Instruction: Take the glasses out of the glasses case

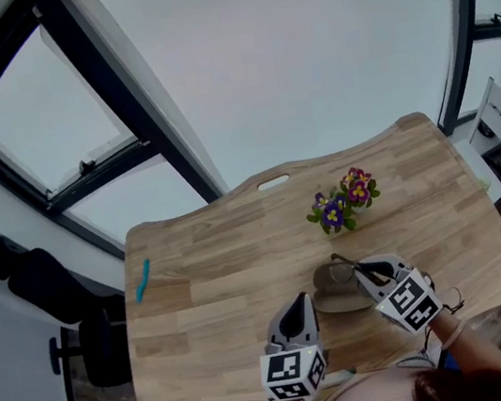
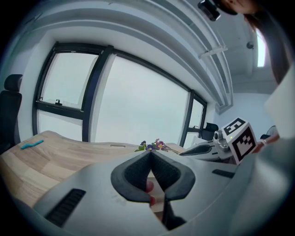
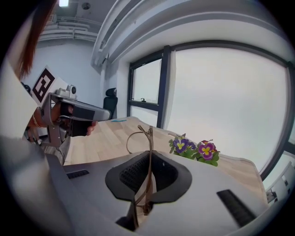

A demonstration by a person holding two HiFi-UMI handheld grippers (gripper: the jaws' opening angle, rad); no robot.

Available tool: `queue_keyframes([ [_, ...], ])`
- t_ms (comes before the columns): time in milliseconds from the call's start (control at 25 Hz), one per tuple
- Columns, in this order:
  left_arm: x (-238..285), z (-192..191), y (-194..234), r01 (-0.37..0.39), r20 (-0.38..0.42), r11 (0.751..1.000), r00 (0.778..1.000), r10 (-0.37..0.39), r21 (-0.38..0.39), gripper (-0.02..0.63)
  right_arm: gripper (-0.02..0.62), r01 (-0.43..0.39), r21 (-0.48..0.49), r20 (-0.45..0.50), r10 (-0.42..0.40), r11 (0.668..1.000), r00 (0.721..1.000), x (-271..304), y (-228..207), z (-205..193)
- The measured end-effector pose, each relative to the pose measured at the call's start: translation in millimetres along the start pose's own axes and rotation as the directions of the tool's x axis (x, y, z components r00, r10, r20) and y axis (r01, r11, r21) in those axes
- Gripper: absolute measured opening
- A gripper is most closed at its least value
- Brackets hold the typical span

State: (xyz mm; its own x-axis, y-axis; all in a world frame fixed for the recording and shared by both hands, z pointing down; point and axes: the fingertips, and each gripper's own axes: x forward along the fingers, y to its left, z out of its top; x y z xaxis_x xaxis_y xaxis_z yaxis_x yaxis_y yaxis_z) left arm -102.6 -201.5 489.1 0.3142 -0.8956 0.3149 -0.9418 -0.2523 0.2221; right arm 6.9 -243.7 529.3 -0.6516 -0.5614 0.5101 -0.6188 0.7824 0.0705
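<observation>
Found the right gripper [image 3: 149, 154] pads pressed together on the glasses [image 3: 150, 138]: thin brown frame pinched edge-on between them, one lens rim looping out past the tips. Found the left gripper [image 2: 150, 159] jaws closed tip to tip, nothing caught between; glimpsed red-nailed fingertips [image 2: 149, 186] of the holding hand through the gap behind them. Placed both grippers, from the head view, at the near edge of the wooden table [image 1: 208, 287]: left one low and pointing away from the body, right one angled inward over the glasses case [image 1: 341, 299]. Located the glasses in the right jaws, at the far rim of the case; cannot tell whether the frame touches the case. Counted two grippers, one pair of glasses, one brown case, one small bunch of purple and pink flowers [image 1: 344, 200] just beyond the case, and one blue item [image 1: 142, 280] well apart at the table's left. Noted a black office chair [image 1: 40, 278] off the table's left side.
</observation>
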Motion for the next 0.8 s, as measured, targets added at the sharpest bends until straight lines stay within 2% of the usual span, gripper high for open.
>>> queue_keyframes([
  [800,-7,44,-7,0.019,0.068,0.998,0.997,-0.023,0.056,0.000,0.012,0.064,0.120,0.176,-0.085,0.991,0.981,-38,-11,49],
])
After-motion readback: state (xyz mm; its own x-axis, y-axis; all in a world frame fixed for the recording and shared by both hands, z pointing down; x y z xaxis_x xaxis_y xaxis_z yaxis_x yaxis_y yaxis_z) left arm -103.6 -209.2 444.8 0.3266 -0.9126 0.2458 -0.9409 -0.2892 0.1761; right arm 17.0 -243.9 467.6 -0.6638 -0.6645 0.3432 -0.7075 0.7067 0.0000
